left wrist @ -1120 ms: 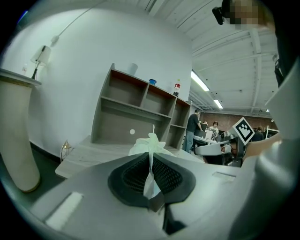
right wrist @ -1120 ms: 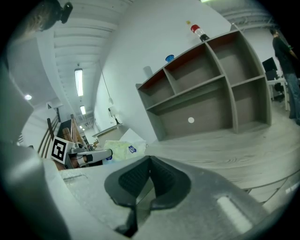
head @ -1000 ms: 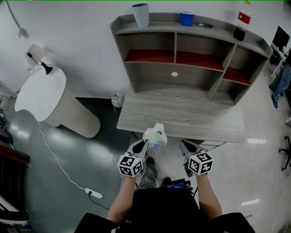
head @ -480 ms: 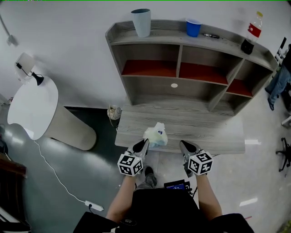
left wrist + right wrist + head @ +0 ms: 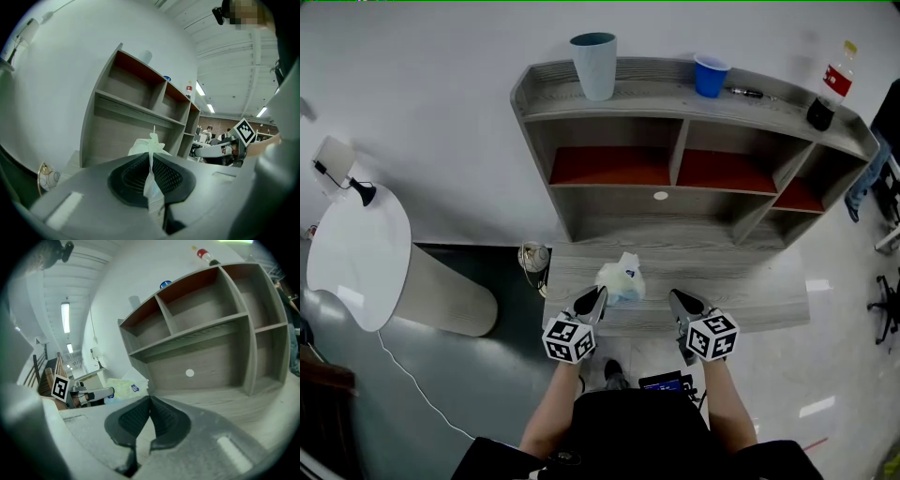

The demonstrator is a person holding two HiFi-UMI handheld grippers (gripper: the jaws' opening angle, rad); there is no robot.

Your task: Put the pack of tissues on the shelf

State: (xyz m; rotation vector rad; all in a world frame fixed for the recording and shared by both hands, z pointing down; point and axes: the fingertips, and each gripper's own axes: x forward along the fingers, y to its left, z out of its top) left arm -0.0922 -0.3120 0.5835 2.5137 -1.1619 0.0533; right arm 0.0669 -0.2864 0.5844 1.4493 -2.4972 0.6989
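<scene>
We note a grey shelf unit rising from a wooden desk top. The pack of tissues is held over the desk's front, its wrapper flap pinched by the left gripper. The right gripper is pressed together, empty. We judge the pack light and soft. The flap could slip, so gripping the body looks surer.

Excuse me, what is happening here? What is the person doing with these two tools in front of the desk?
A person stands at a wooden desk with a gripper in each hand. The left gripper is shut on the thin wrapper edge of the pack of tissues and holds it over the front part of the desk. The right gripper is shut and empty, beside the pack. The shelf stands at the back of the desk, and the pack is not yet on it.
</scene>
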